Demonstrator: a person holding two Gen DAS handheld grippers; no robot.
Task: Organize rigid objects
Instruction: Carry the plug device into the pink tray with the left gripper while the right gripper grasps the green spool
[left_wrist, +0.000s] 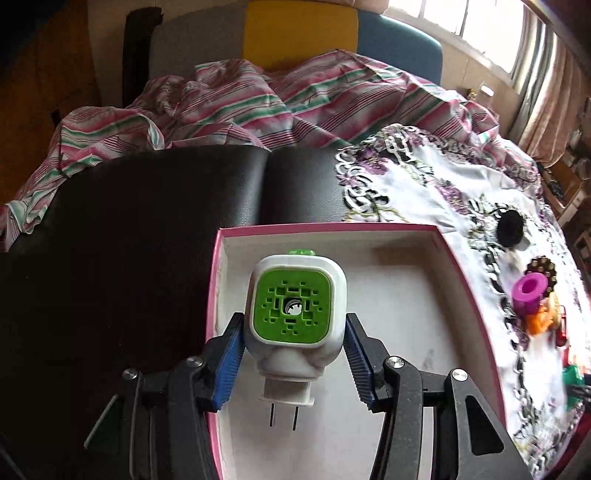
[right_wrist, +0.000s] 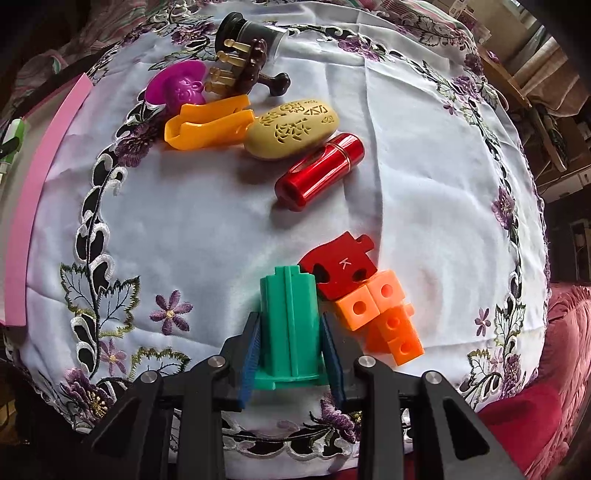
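Note:
In the left wrist view a white plug-in device with a green grille (left_wrist: 295, 314) is between the pads of my left gripper (left_wrist: 293, 343), inside a pink-rimmed white box (left_wrist: 448, 258). The pads stand slightly off its sides, so I cannot tell if they grip it. In the right wrist view my right gripper (right_wrist: 291, 347) is shut on a green plastic piece (right_wrist: 290, 325) over the embroidered white cloth (right_wrist: 184, 229). Beside it lie orange cubes (right_wrist: 380, 317) and a red puzzle piece (right_wrist: 340, 266).
Farther on the cloth lie a red tube (right_wrist: 317, 171), a cream carved oval (right_wrist: 291, 127), an orange clip (right_wrist: 207, 122), a purple piece (right_wrist: 177, 85), a brown comb (right_wrist: 251, 70) and a black jar (right_wrist: 251, 33). The box's pink edge (right_wrist: 40, 184) is at left. A black seat (left_wrist: 129, 229) borders the box.

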